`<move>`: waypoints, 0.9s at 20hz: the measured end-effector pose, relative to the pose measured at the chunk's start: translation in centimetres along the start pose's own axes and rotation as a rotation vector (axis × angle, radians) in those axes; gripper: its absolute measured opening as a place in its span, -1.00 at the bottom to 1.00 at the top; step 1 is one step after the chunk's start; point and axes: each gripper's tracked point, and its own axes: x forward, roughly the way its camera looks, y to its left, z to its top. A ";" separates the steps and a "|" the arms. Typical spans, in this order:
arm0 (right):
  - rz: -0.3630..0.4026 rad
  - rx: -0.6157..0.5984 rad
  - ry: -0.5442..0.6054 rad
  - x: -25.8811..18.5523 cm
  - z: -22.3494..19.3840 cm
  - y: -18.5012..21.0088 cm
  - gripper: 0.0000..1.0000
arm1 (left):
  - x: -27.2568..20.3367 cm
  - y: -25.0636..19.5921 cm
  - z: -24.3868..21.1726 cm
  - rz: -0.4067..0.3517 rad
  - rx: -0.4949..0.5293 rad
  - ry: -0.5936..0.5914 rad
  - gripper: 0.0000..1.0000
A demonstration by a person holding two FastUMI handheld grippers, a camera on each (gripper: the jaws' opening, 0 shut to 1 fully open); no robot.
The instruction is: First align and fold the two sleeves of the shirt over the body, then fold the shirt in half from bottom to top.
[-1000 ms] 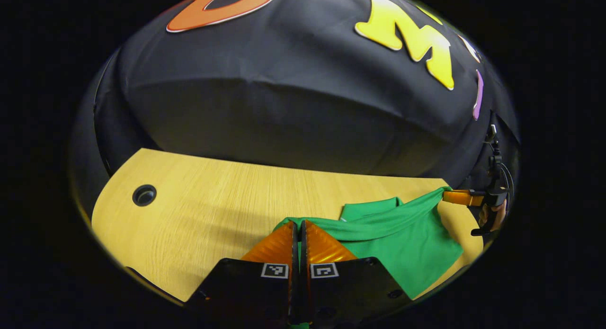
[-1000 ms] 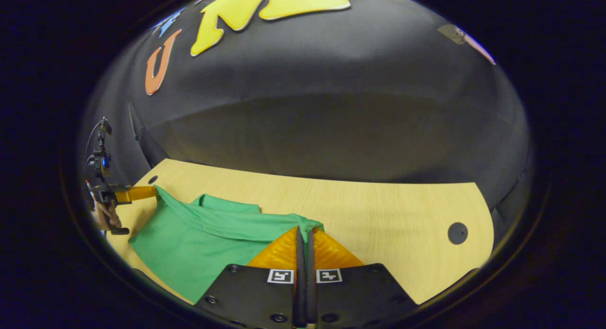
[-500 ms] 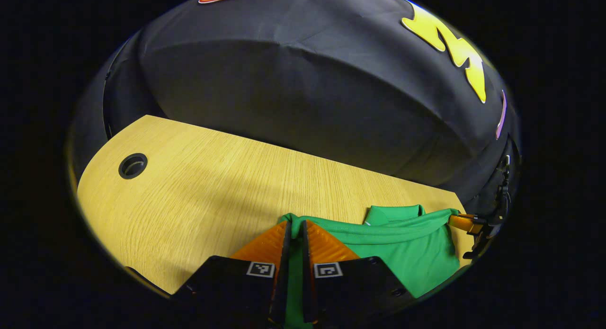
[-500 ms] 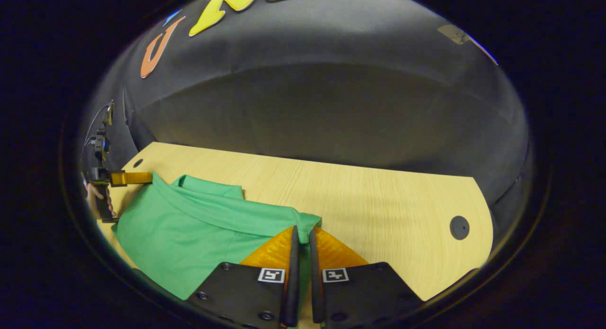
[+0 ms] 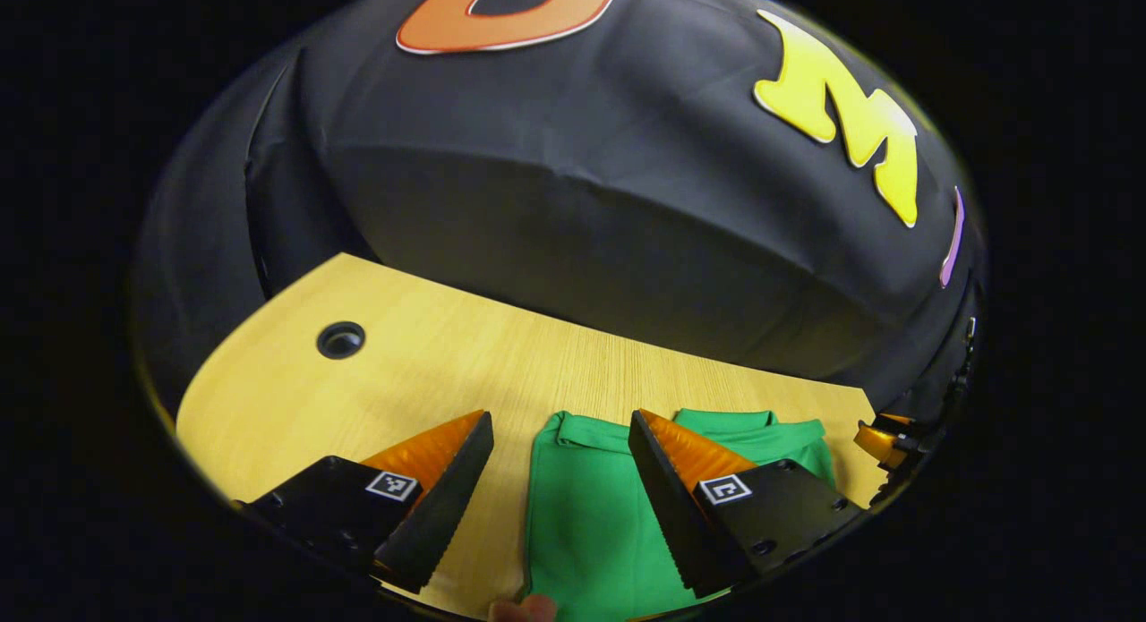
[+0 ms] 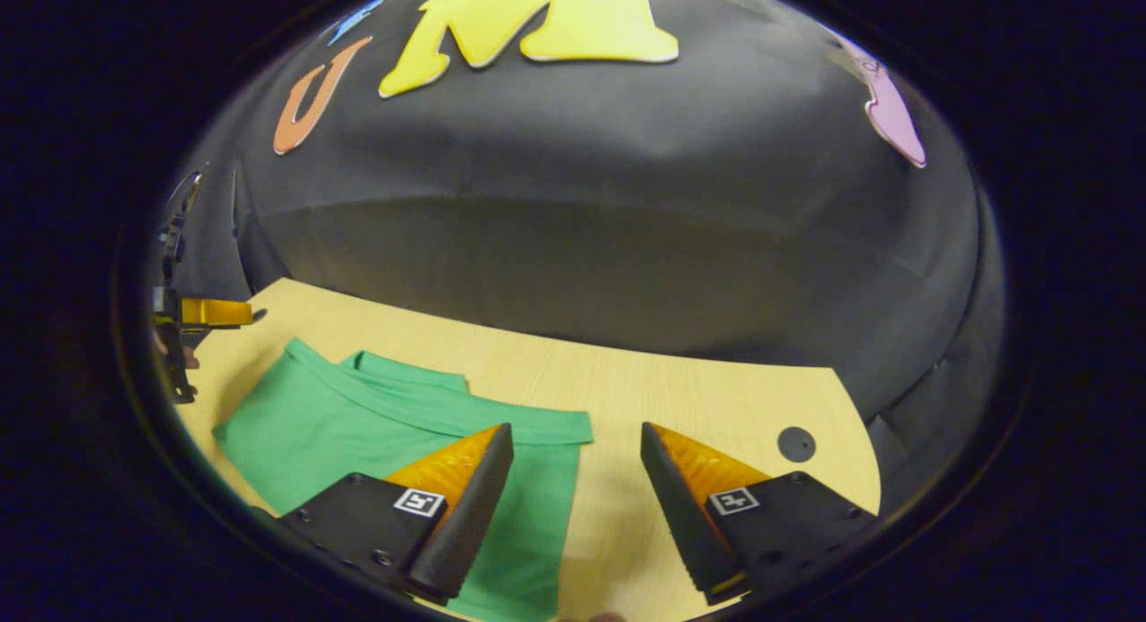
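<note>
Both grippers, left (image 5: 560, 443) and right (image 6: 575, 452), have fingers spread above the folded green shirt (image 6: 358, 416); bare wooden table (image 5: 430, 353) lies beyond its far edge.

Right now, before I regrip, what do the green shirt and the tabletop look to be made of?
The shirt looks like soft matte knit fabric, probably cotton or a blend: it lies limp and flat with a stitched hem and no shine. The table looks like light wood or wood-look laminate, smooth with a faint sheen; fine straight grain lines show, but which one can't be told.
</note>
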 end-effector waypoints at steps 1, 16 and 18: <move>-0.001 0.008 -0.036 -2.0 1.3 0.4 0.84 | -1.8 -0.5 1.2 0.002 0.006 -0.023 0.96; -0.060 -0.003 -0.549 -39.0 13.3 7.4 0.87 | -36.5 -12.2 12.3 0.007 0.202 -0.560 0.95; -0.045 0.030 -0.540 -41.1 11.7 8.7 0.87 | -38.9 -12.8 10.6 0.014 0.219 -0.576 0.95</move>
